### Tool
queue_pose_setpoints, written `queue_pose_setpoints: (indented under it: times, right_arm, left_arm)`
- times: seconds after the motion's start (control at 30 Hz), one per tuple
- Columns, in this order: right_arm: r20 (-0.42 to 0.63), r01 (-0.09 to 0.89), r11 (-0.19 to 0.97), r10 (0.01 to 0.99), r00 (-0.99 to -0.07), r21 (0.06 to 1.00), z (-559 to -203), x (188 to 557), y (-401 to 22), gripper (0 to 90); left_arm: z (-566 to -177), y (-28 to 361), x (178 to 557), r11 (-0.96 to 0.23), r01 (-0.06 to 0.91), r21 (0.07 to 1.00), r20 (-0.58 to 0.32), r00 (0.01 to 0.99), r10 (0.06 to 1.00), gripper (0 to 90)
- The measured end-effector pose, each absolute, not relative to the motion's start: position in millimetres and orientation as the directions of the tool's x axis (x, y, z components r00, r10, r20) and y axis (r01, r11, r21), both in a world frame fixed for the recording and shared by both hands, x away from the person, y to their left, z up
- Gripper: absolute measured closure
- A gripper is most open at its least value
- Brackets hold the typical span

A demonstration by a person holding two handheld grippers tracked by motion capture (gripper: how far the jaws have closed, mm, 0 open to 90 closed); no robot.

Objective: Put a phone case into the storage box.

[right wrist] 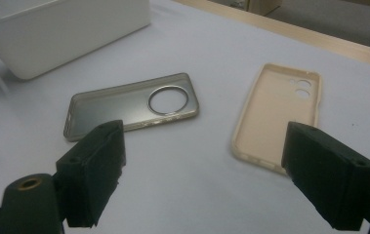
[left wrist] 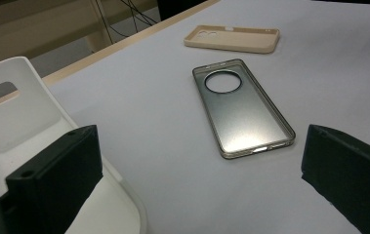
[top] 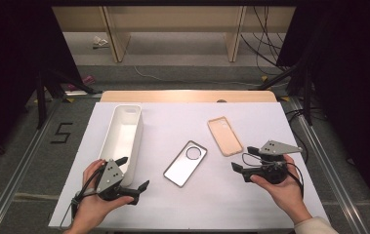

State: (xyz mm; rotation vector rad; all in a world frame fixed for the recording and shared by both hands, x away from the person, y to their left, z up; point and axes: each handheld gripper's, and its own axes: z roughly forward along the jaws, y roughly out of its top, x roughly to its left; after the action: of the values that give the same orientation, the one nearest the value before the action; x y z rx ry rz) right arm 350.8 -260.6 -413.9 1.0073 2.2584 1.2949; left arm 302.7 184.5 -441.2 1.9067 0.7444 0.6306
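Observation:
A clear grey phone case (top: 186,163) (left wrist: 241,108) (right wrist: 131,105) with a round camera hole lies open side up in the middle of the white table. A beige phone case (top: 224,135) (left wrist: 233,38) (right wrist: 277,114) lies to its right, farther back. My left gripper (top: 133,172) (left wrist: 199,180) is at the front left beside the white bin (top: 122,142) (left wrist: 21,114) (right wrist: 65,29), jaws wide apart and empty. At the front right my right gripper (top: 243,158) (right wrist: 207,180) is open too, pointing left toward both cases, touching neither.
The long white bin stands empty at the table's left. The table's wooden far edge (top: 187,96) runs behind the cases. Beyond it are a floor with cables (top: 265,44) and wooden furniture legs. Dark stands flank the table.

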Motion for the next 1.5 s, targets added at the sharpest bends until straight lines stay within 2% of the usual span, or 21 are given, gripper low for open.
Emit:
queue_pose_setpoints:
  times: [0.37,0.53,0.57,0.6,0.73,0.87,1.5]
  right_arm:
    - [0.051,0.409,0.333,0.72,-0.692,0.85,-415,354,-255,20.9]
    - [0.022,0.39,0.382,0.691,-0.723,0.838,-415,357,-242,45.0]
    - [0.022,0.39,0.382,0.691,-0.723,0.838,-415,357,-242,45.0]
    - [0.012,0.379,0.408,0.667,-0.745,0.83,-414,359,-234,54.2]
    - [0.029,0.382,0.464,0.605,-0.796,0.799,-416,362,-217,76.2]
    - [0.047,0.398,0.521,0.563,-0.825,0.755,-418,366,-195,88.2]
    - [0.105,0.475,0.632,0.531,-0.841,0.613,-443,396,-119,90.0]
  left_arm:
    - [-441,185,303,-0.352,0.229,0.908,0.11,0.678,0.727,1.4]
    - [-441,185,303,-0.353,0.233,0.906,0.109,0.678,0.727,1.4]
    - [-441,185,303,-0.353,0.233,0.906,0.109,0.678,0.727,1.4]
    - [-441,185,303,-0.354,0.232,0.906,0.111,0.677,0.728,1.4]
    - [-441,185,303,-0.354,0.234,0.906,0.11,0.675,0.73,1.4]
    - [-441,185,303,-0.348,0.236,0.907,0.106,0.673,0.732,1.4]
    - [-441,185,303,-0.354,0.232,0.906,0.111,0.676,0.728,1.7]
